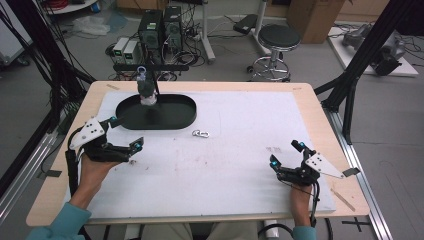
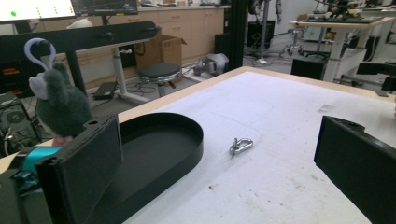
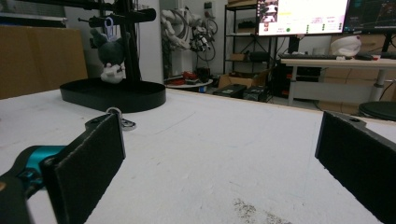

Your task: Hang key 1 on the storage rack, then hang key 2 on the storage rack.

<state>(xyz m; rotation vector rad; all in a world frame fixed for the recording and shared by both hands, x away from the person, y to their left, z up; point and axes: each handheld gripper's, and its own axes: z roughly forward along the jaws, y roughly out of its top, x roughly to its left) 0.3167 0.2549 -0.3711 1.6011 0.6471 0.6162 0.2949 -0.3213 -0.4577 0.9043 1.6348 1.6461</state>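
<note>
I hold my left gripper [image 1: 124, 134] at the near left of the table [image 1: 310, 100], its flat black jaws wide apart with nothing between them. My right gripper [image 1: 286, 154] rests at the near right, also wide open and empty; its jaw pads look like coarse black foam. Between them, toward the far side, a small shiny metal clip [image 1: 201, 134] lies on the white, scuffed mat [image 1: 240, 165], just beside the black oval tray [image 1: 185, 115]. In the tray a black stand [image 1: 152, 75] rises, and a grey fluffy plush toy [image 1: 146, 90] hangs from it by a pale loop. I can read no writing.
</note>
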